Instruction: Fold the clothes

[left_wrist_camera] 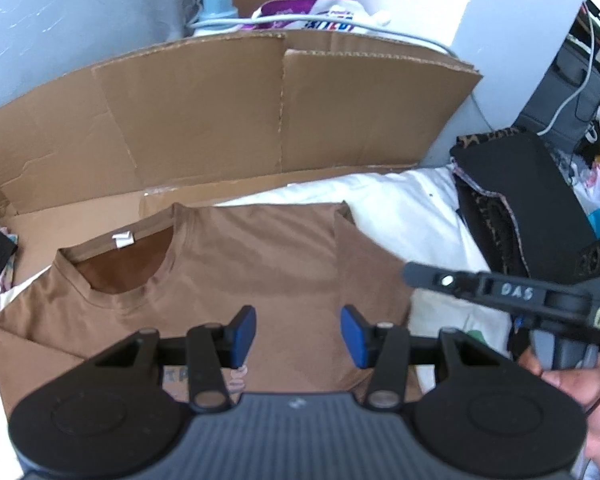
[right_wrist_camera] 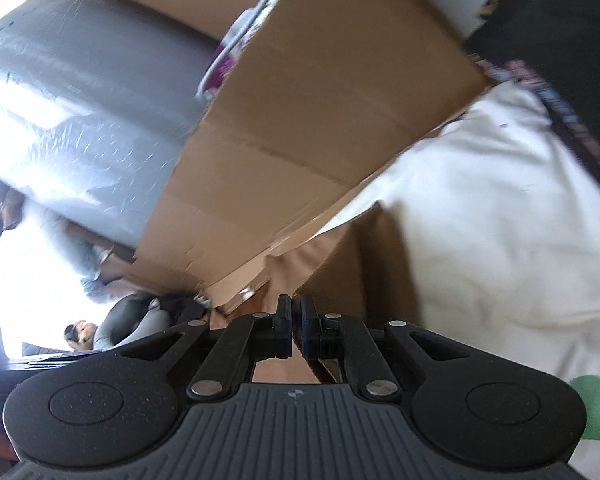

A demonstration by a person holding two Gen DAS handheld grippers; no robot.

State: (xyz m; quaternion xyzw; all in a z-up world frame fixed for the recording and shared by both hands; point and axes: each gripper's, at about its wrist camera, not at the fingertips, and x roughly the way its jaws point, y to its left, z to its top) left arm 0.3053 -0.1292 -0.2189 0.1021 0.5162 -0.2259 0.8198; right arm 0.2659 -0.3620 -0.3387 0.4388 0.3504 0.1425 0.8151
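Left wrist view — left gripper (left_wrist_camera: 298, 334) released above brown shirt (left_wrist_camera: 228, 264); right gripper (right_wrist_camera: 296, 330) clenched — nothing visibly caught.

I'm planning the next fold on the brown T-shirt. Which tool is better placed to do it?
Probably the left tool: it hangs open right over the brown T-shirt. The right tool is shut at the side, apparently holding nothing.

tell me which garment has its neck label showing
The brown t-shirt: a white tag sits inside its collar. The white garment beside it and the black clothes show no label.
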